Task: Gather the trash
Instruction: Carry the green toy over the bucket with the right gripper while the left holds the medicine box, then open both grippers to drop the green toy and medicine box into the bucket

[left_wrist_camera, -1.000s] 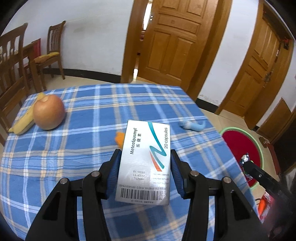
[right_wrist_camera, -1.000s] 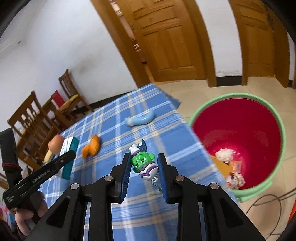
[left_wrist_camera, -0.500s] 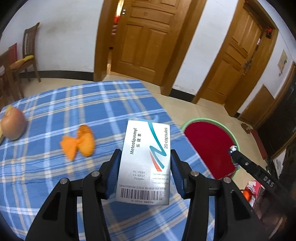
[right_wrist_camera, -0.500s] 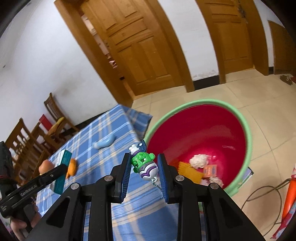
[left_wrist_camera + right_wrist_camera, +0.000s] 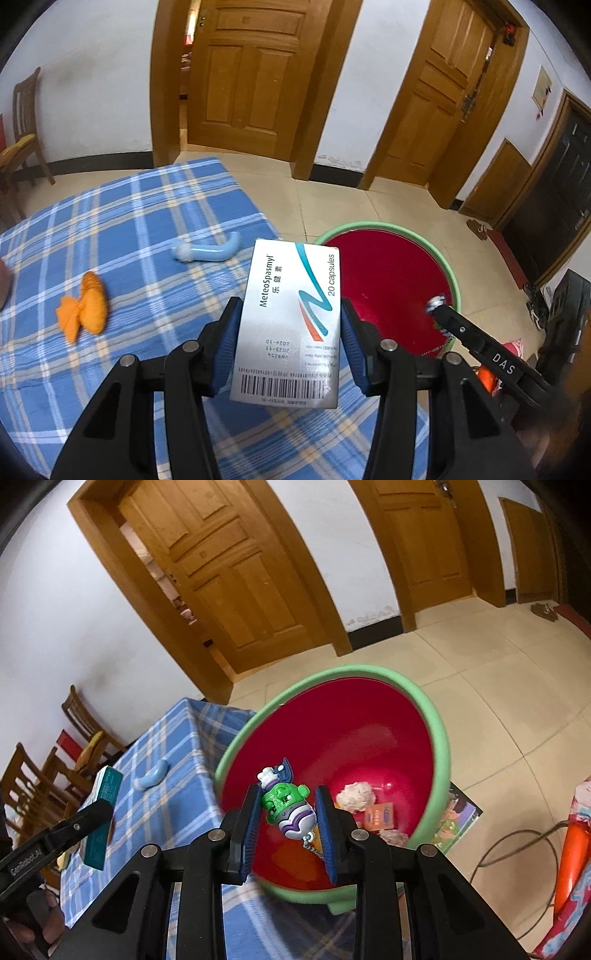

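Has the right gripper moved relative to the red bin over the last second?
Yes. The right gripper, with the green toy between its fingers, has travelled from over the tablecloth to above the red bin.

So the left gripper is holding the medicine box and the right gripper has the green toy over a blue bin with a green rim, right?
Not quite: the bin is red inside with a green rim, not blue, as the right wrist view shows. The rest holds: the left gripper holds the medicine box, and the right gripper has the green toy over the bin.
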`<action>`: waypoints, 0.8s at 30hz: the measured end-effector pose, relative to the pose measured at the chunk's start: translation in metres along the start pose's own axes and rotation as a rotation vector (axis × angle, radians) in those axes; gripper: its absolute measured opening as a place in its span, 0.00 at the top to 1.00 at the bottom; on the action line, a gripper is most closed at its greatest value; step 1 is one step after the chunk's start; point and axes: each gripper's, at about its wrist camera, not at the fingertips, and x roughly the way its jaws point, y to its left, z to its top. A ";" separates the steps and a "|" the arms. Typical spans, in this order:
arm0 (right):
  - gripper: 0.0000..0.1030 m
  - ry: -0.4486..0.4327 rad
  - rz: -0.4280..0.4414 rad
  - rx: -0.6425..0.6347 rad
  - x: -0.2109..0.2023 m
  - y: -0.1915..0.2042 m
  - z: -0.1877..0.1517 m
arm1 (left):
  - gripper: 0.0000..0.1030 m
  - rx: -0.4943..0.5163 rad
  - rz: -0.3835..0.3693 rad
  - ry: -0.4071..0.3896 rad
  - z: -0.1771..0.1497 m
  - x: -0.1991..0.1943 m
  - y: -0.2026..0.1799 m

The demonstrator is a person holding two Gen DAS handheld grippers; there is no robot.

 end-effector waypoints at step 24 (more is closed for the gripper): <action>0.65 0.018 -0.016 0.056 -0.002 -0.023 -0.007 | 0.37 0.119 -0.066 0.080 0.003 0.060 -0.062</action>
